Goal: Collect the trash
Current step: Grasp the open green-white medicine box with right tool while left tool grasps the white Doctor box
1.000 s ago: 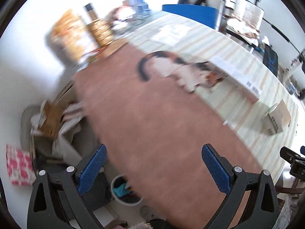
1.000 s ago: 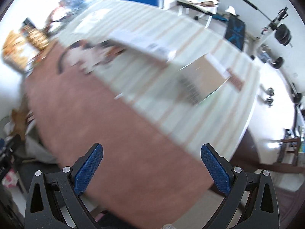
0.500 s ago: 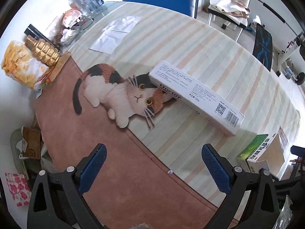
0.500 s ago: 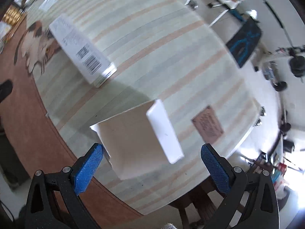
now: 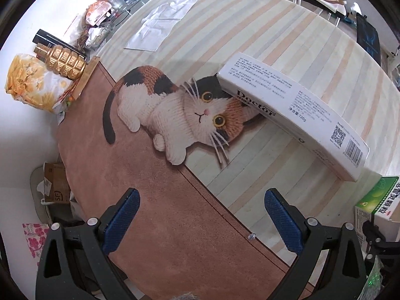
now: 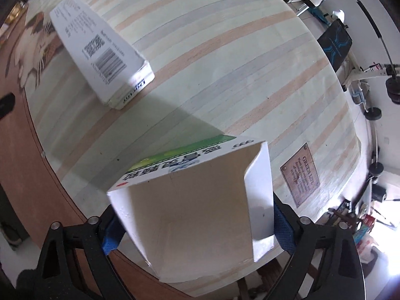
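Left wrist view: left tongs (image 5: 200, 218) spread wide, empty, over table (image 5: 287, 32); one long white cardboard box (image 5: 295, 107) across printed cat (image 5: 180, 115); closer than half second ago.

Right wrist view: right tongs (image 6: 193, 221) just narrowed around one open green-white carton (image 6: 200, 200); pads apparently touching its sides, contact unclear.

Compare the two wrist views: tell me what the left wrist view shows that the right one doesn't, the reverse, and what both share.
Left only: the gold bottle, the yellow snack bag, the clear plastic sheet, and the empty, open left gripper.

Right only: the green-and-white box's open mouth between the right gripper's jaws, which have just been closing, and the brown label.

Both: the long white box, the green-and-white box, and the cat-print tablecloth.
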### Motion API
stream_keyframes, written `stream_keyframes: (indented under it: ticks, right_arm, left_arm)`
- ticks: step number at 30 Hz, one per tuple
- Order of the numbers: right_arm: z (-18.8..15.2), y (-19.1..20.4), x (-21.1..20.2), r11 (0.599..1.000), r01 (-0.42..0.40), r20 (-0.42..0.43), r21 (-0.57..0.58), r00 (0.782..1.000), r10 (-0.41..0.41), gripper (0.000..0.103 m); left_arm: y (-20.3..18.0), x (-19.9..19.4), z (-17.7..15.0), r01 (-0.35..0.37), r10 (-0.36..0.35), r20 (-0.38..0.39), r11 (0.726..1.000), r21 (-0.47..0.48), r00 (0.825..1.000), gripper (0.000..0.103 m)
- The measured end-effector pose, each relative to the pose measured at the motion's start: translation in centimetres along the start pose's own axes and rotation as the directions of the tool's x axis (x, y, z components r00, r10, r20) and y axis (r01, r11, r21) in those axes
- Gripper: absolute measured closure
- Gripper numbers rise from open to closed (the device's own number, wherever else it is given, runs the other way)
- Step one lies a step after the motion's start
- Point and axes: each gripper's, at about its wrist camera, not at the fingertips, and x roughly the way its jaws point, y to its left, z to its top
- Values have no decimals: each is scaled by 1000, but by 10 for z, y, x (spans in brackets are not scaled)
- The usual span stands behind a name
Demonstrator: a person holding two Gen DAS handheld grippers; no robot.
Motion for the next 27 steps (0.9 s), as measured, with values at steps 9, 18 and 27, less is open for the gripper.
stream_keyframes:
  ticks: [9, 18, 27]
  right_arm:
    - [10, -74, -18, 940, -48, 97, 337, 995, 16, 11]
    - [22, -125, -3, 789, -98, 142, 607, 990, 13, 11]
    - [32, -123, -6, 790, -98, 135, 606, 991, 19, 11]
  left_arm:
    - [-13, 14, 54, 249, -262, -80, 958, -144, 962, 2]
    - [-53, 47, 97, 391, -455, -179, 869, -303, 872, 2]
    - [-65, 49, 84, 385, -410, -170, 909, -161, 896, 44]
